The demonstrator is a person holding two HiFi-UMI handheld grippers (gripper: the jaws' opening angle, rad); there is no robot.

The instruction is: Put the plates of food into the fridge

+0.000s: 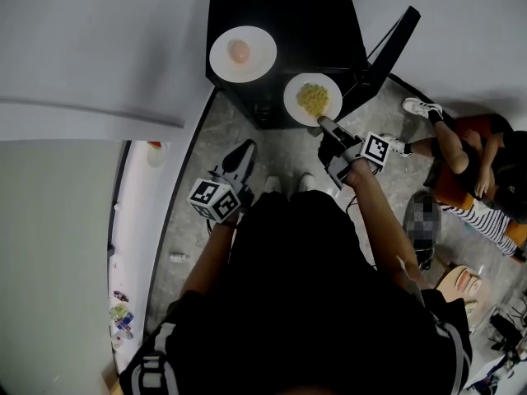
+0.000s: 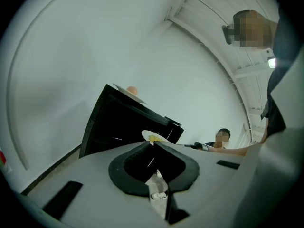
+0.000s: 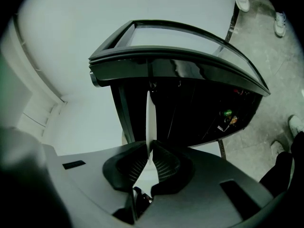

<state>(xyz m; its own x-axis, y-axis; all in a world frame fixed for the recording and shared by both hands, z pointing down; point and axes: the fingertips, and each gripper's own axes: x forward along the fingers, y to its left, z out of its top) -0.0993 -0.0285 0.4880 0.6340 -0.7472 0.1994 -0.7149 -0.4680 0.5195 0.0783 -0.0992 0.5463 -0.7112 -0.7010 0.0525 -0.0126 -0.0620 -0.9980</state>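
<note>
My right gripper (image 1: 323, 124) is clamped on the near rim of a white plate (image 1: 313, 99) with a heap of yellow food in its middle. In the right gripper view the plate shows edge-on, a thin white line pinched between the two ribbed pads. I hold the plate level, just at the open front of a small black fridge (image 1: 280, 6). I cannot tell whether its far edge has passed the opening. The fridge door (image 1: 394, 46) stands swung out to the right, and the inside looks dark.

A second plate (image 1: 243, 53), also white, sits on top of the fridge near its front left corner. It carries one round pinkish item.

My left gripper (image 1: 245, 151) has its jaws together at the tips with nothing between them. It points toward the fridge, lower and to the left, apart from both plates.

Below is a mottled grey floor (image 1: 206, 220). A person (image 1: 465, 167) sits on it well off to the right.
</note>
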